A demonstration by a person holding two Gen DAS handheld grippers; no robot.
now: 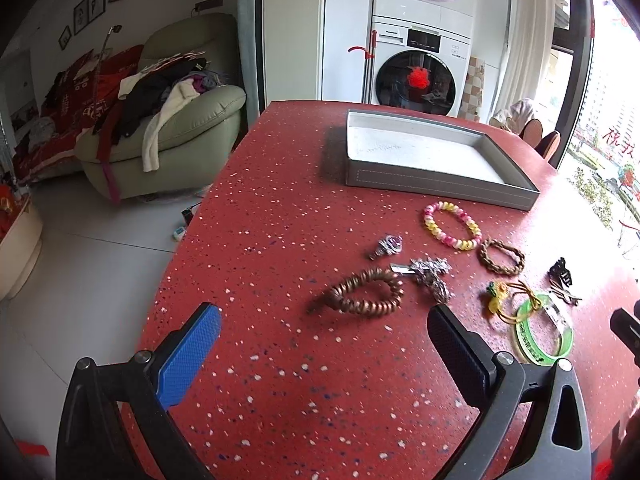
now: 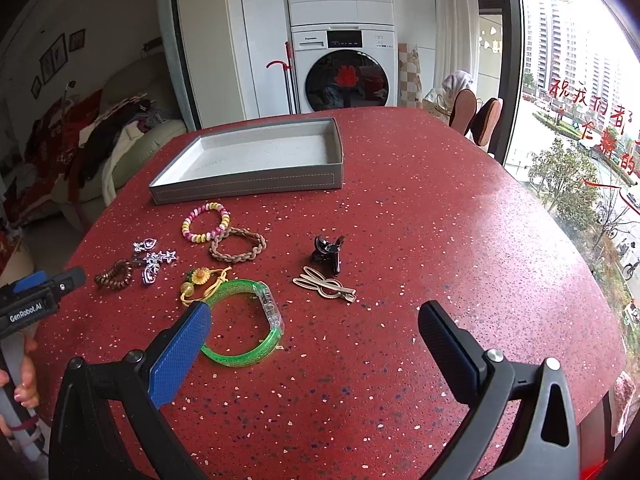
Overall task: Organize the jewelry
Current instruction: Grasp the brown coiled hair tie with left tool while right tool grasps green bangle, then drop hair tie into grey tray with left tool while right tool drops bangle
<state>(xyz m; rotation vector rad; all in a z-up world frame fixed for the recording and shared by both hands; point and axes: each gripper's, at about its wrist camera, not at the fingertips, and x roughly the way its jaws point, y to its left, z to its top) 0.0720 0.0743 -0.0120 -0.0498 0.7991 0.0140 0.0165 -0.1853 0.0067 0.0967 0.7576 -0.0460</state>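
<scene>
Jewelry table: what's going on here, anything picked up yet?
Nothing is picked up yet. A person holds both grippers, left gripper and right gripper, open above the red table, neither gripping anything. The grey tray holds no jewelry. The bracelets, clips and green bangle all lie loose on the table in front of the tray.

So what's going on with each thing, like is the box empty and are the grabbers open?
Grey rectangular tray box: lidless, empty.
Left gripper: open, holding nothing.
Right gripper: open, holding nothing.
Green translucent bangle: lying flat on the red speckled table.
Black claw hair clip: on the table, outside the box.
Pink-and-yellow bead bracelet: on the table beside the box.
</scene>
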